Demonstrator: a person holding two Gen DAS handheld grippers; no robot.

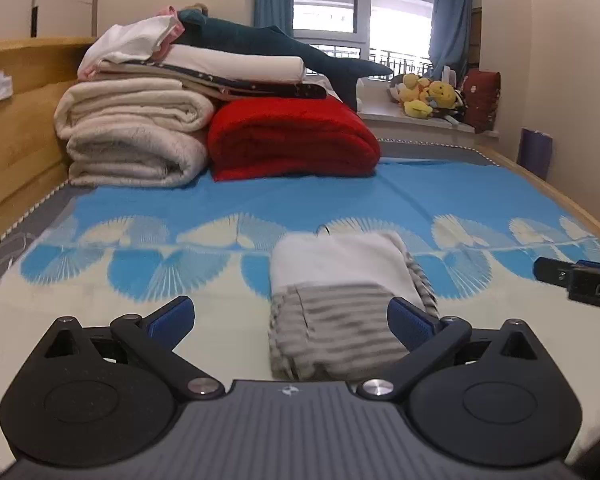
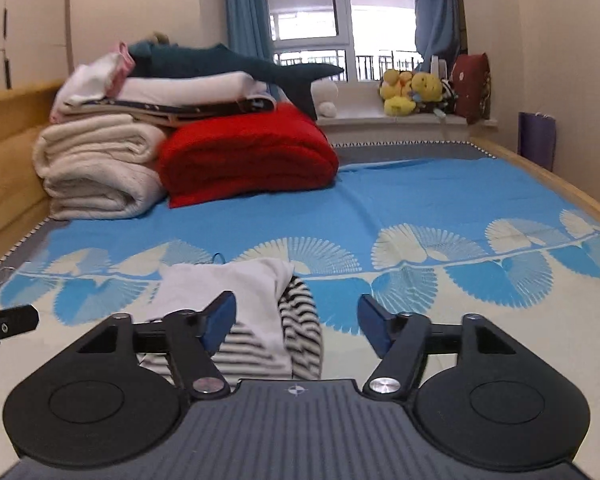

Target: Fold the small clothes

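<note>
On the near part of the bed sheet, low in front of both cameras, lies the small garment, white with grey or black stripes, already doubled over into a rough rectangle with a striped part turned up at the near end and down its right side. The left gripper has its jaws spread wide and holds nothing; its right blue pad sits just over the garment's near right corner, though contact cannot be told from this view. The right gripper is likewise released and empty, with the garment showing between its pads and to the left of them. The main risk is a pinch that catches only the top layer: the 2 visible layers (white over stripes) could peel apart and undo the fold. Uneven pulls from the 2 grippers would likely skew the edges, and a low jaw could snag the sheet and drag it with the cloth. The striped edge on the right looks loose and may flop out when lifted. Stacked blankets and a red quilt sit well apart at the far end, so they pose little hazard.
</note>
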